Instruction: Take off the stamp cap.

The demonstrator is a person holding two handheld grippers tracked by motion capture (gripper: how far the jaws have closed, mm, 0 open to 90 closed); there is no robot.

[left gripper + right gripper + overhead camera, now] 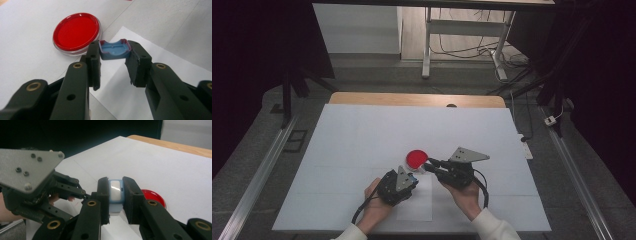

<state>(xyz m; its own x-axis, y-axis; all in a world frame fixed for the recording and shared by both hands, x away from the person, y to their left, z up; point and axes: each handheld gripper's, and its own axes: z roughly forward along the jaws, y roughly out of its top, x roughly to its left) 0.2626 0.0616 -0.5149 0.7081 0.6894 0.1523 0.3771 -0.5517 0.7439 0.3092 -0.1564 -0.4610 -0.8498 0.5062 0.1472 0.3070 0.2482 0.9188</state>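
I hold 1 small blue stamp (115, 195) in my right gripper (116, 197), my left gripper (115, 66) pinches its blue cap (115, 50) near the red ink pad (76, 33); both feel light, hard, slippery, so I grip flat sides.

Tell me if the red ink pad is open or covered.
Open: the ink pad shows its bare red face inside a clear rim, with no lid on it. It lies flat on the table.

High view is looking down and forward over the table (362, 130); both gripper views are sitting close, sharing the red ink pad (76, 32)
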